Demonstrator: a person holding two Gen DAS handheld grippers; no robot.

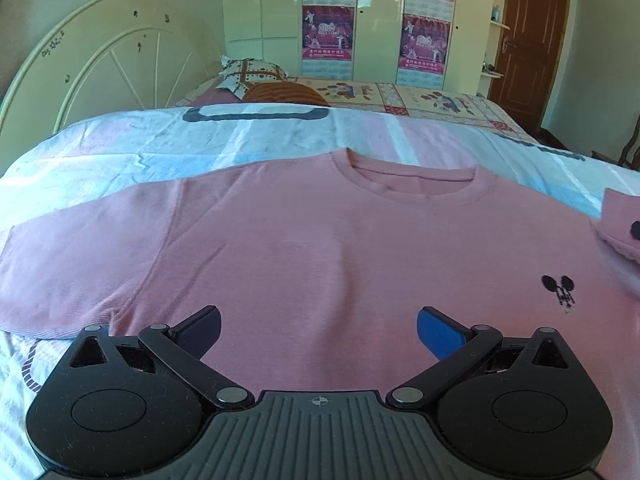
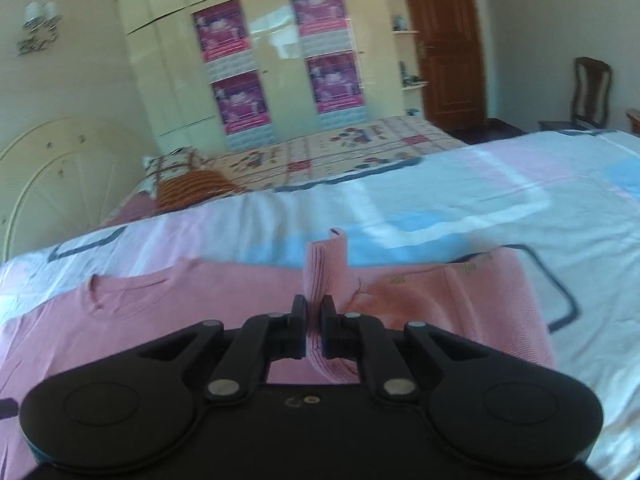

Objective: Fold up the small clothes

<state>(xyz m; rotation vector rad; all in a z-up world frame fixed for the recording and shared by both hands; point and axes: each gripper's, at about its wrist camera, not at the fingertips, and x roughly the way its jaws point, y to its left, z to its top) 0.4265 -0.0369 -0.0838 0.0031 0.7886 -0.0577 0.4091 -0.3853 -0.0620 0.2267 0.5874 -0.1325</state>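
Observation:
A small pink sweater (image 1: 304, 240) lies flat, front up, on the bed, collar (image 1: 412, 178) toward the far side, a small black mouse logo (image 1: 558, 288) on its chest. My left gripper (image 1: 319, 330) is open and empty, just above the sweater's lower middle. Its left sleeve (image 1: 72, 264) lies spread out. My right gripper (image 2: 315, 320) is shut on the cuff of the right sleeve (image 2: 324, 268) and holds it lifted and folded over the sweater's body (image 2: 120, 320). The lifted cuff also shows at the right edge of the left wrist view (image 1: 622, 220).
The sweater lies on a pink, white and blue sheet (image 1: 240, 140). Beyond it are a floral quilt (image 1: 420, 98), a pillow (image 1: 252, 74) and a cream headboard (image 1: 100, 60). A wardrobe with posters (image 1: 360, 20), a brown door (image 1: 532, 40) and a chair (image 2: 588, 92) stand behind.

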